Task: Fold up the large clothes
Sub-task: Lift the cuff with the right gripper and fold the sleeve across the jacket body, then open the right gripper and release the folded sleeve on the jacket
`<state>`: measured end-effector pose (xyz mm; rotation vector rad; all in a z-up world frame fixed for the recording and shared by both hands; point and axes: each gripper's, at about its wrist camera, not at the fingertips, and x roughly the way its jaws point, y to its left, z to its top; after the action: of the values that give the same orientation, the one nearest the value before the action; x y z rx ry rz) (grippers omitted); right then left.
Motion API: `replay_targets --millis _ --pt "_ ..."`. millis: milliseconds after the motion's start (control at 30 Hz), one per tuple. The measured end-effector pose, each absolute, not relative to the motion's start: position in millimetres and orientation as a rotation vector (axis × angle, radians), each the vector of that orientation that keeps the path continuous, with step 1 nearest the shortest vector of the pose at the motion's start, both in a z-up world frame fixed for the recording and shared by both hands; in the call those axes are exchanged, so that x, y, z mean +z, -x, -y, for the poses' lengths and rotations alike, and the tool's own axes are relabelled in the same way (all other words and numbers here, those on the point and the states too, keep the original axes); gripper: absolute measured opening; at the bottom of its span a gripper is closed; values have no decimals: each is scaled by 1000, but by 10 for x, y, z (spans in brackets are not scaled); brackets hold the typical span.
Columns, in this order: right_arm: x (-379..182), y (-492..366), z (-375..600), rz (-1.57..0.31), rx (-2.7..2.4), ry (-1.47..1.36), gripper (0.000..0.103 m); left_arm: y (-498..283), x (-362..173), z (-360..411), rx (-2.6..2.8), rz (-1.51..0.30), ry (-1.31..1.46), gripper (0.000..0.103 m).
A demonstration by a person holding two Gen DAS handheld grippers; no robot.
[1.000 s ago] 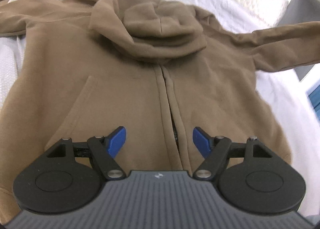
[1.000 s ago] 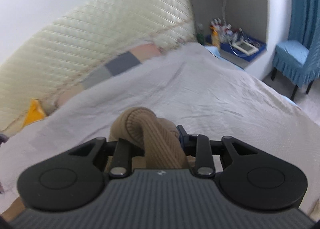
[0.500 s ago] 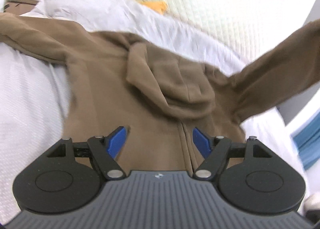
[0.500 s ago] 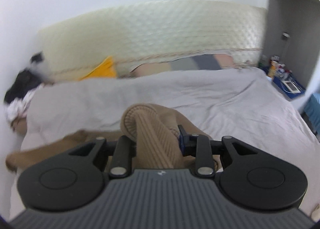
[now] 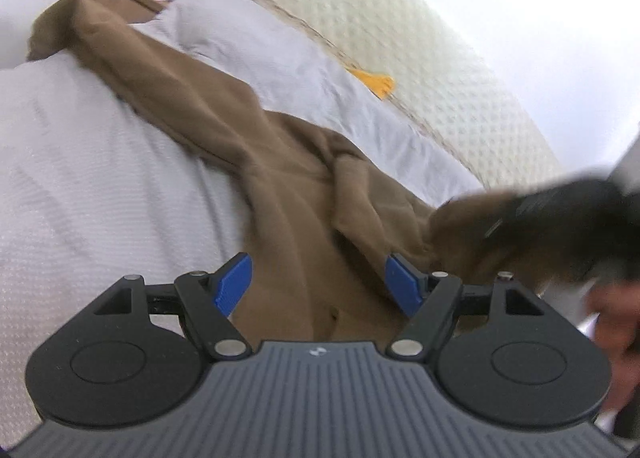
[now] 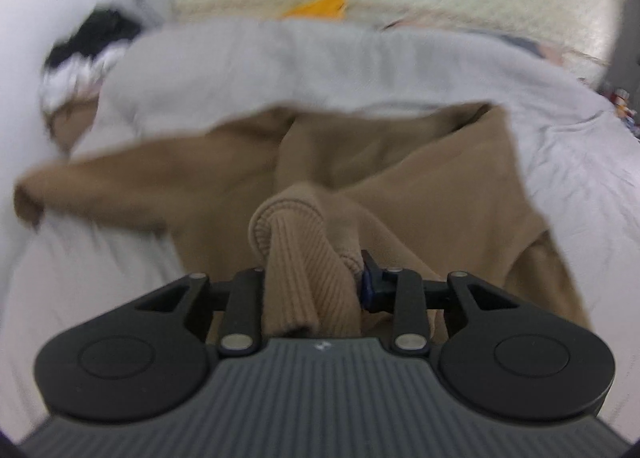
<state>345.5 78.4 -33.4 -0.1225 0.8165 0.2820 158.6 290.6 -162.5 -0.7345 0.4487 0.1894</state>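
No text, label, brand name, number or sign can be read in either view. The only mark is a small pale emblem (image 5: 316,352) on the ribbed grey housing of the left gripper (image 5: 316,290), and the same emblem (image 6: 321,346) on the housing of the right gripper (image 6: 314,282); it is a tiny logo shape, not letters, and too small to make out.

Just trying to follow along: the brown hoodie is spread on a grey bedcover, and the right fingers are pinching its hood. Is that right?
Not quite. The right wrist view shows the right gripper holding the ribbed sleeve cuff, not the hood; its fingers are just starting to open with the cuff between them. The rest holds: the brown hoodie is spread on the grey bedcover.
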Motion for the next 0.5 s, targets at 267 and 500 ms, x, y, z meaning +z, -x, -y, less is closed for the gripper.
replay_targets --millis 267,500 --pt "-933 -3506 -1171 -869 301 160 38 -1615 -1828 -3137 272 -494 838 78" --pt "-781 -3390 -1048 -928 453 57 84 -1552 -1877 -3226 296 -447 905 78"
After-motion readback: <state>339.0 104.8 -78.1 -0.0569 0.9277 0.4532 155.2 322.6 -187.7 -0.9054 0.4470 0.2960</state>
